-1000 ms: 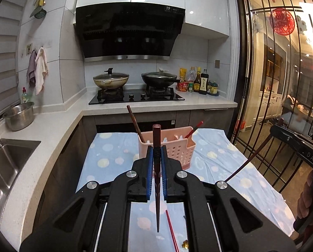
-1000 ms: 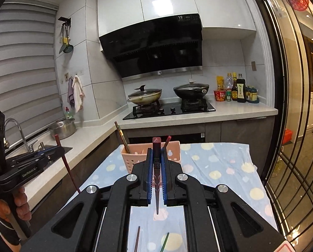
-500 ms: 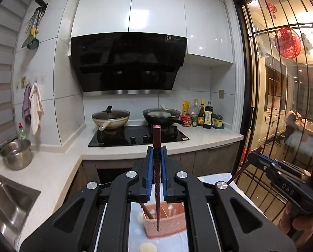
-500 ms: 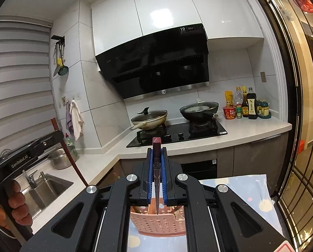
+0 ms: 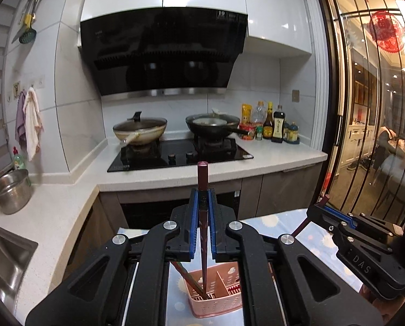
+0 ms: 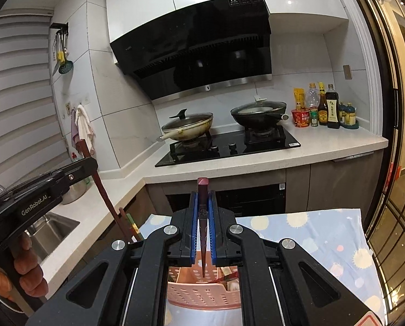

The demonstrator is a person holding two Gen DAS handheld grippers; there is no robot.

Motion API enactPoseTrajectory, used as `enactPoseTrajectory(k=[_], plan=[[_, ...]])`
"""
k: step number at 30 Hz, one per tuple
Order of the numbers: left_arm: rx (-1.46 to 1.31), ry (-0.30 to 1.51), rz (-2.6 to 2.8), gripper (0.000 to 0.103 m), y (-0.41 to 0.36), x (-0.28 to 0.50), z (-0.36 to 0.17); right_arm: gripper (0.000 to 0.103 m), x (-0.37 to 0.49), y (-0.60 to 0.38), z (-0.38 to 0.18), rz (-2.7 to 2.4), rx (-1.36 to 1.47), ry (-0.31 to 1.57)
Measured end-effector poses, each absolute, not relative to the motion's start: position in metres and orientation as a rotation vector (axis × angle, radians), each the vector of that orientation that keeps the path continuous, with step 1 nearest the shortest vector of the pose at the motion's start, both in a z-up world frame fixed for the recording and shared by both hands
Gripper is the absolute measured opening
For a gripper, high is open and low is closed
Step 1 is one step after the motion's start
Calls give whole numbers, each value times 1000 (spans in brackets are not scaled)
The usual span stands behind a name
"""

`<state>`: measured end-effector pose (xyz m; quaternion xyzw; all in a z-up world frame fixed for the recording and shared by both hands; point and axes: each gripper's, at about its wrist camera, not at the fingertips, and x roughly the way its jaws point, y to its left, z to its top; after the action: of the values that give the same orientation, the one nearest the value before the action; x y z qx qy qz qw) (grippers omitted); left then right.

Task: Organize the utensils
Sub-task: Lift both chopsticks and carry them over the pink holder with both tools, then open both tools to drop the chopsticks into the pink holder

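Both jaws pinching a dark red chopstick each, left gripper [image 5: 202,233] and right gripper [image 6: 202,233], tips over the pink basket [image 5: 216,301] on the tabletop: keep vertical, lower into a compartment, then release.

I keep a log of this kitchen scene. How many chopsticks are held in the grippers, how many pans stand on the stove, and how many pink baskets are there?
Chopsticks held: 2, one in the left gripper, one in the right gripper
Pans on the stove: 2
Pink basket: 1
Total: 5
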<state>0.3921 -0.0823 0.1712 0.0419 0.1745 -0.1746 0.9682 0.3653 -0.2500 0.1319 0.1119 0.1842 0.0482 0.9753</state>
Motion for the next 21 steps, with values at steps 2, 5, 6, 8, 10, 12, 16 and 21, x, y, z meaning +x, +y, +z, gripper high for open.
enactPoseTrajectory(k=[2, 5, 6, 8, 10, 12, 16, 21], plan=[[85, 373, -353, 7, -83, 396, 161, 7, 370, -249, 124, 96, 227, 385], [83, 403, -356, 7, -84, 402, 149, 7, 375, -250, 115, 89, 227, 403], [83, 412, -355, 7, -84, 403, 146, 7, 376, -249, 111, 87, 226, 408], [85, 426, -353, 7, -87, 404, 139, 7, 379, -249, 105, 83, 223, 421], [87, 443, -349, 7, -88, 406, 133, 7, 380, -248, 100, 78, 215, 434], [93, 448, -332, 8, -89, 407, 129, 10, 380, -248, 97, 72, 213, 436], [83, 462, -296, 34, -84, 407, 122, 15, 375, -250, 97, 62, 212, 430], [78, 463, -276, 42, -77, 400, 118, 18, 363, -252, 100, 56, 208, 418]])
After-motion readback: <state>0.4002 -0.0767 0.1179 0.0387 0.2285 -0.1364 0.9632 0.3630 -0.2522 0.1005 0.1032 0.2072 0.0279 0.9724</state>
